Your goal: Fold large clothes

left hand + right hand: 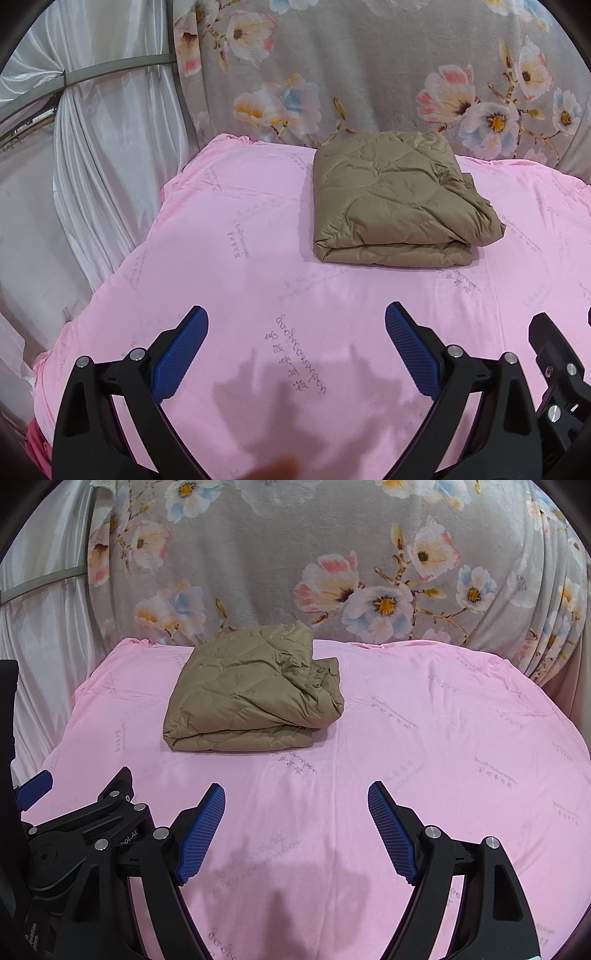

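Grey cursive lettering with small characters beside it repeats across the pink sheet (236,295) but is too faint to read, and the black left tongs (125,819) show "ool.AI".

We see the left gripper (296,332) hovering over the pink sheet (229,258), its blue-padded fingers (184,354) spread wide with nothing between them. Well ahead lies the tan quilted jacket (395,203), folded into a thick rectangle (its right edge bunched and looser). Behind it hangs a grey floral blanket (369,55); a white curtain (110,147) drapes at left. Part of the right gripper (557,369) shows at the lower right edge.
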`<state>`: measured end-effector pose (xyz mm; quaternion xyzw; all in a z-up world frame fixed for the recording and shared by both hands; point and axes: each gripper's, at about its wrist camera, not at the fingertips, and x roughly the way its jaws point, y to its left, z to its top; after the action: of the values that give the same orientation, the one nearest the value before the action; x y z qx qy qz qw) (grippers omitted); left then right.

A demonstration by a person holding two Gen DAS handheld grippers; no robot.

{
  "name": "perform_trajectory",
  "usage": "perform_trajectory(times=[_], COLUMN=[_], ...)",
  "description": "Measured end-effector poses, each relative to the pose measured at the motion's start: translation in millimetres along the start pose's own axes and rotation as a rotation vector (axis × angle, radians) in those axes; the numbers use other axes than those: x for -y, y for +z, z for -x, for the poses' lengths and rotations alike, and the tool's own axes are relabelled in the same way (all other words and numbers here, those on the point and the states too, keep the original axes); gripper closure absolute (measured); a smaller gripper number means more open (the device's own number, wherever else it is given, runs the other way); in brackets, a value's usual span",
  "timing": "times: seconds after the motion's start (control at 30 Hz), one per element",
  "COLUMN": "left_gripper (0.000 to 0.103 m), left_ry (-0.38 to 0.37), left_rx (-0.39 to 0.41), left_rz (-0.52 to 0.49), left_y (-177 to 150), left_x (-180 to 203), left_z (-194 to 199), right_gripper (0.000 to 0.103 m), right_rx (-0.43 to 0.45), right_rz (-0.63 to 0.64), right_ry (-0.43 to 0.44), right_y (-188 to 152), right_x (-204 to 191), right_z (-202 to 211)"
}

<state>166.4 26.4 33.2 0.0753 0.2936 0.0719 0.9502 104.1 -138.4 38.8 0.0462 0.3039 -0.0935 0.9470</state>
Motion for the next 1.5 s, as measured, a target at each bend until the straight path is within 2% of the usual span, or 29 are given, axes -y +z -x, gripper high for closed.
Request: perform_trajectory(times=[1.5], left_gripper=[0.009], left_ry=[-0.012], left_rx=[0.001], left_rz=[-0.008], left_y=[-0.6], left_x=[6.9], left_z=[1.7], right_gripper=[0.025], right_rx=[0.012], right_rz=[-0.003], right_ry=[-0.010], right_y=[0.5], right_x=[2.0], right_z=[5.9])
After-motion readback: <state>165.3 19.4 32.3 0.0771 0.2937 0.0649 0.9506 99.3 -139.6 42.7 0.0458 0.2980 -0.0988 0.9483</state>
